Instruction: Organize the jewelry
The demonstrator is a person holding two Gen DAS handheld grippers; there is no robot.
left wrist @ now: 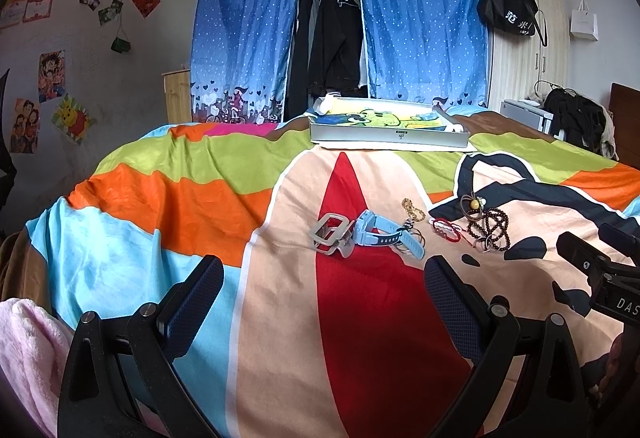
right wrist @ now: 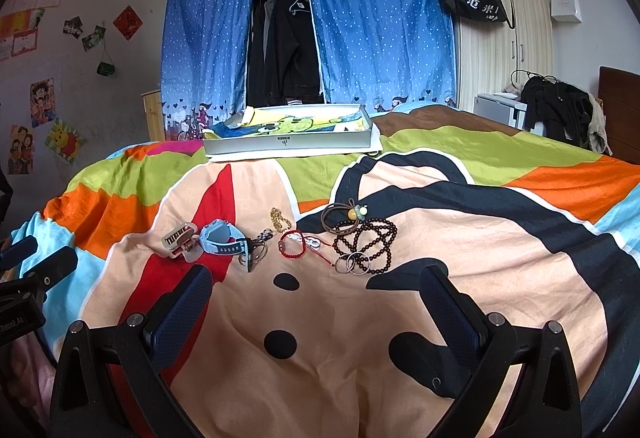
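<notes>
A: From the left wrist, the left hand-held gripper (left wrist: 324,302) hangs over the bed (left wrist: 160,197) with its jaws spread wide and nothing between them. The jewelry lies in a loose row mid-bed, well short of the white tray (left wrist: 390,137) near the far edge. The blue watch (left wrist: 378,234) is touching a pale grey watch (left wrist: 332,234).

B: How would they handle?

A: Light, I'd judge. The straps look springy, so pinch across a strap, not the smooth face. The quilt is soft and will give under a push.

B: And the right wrist?

A: The right hand-held gripper (right wrist: 316,302) is likewise wide open and empty. Just ahead of it lie the dark bead strand (right wrist: 366,242), limp and looped, the red cord bracelet (right wrist: 292,244) and thin metal rings (right wrist: 354,262). The beads will drape, so pinch a bunched section. The rings look slippery, though whether they are linked I cannot tell.
</notes>
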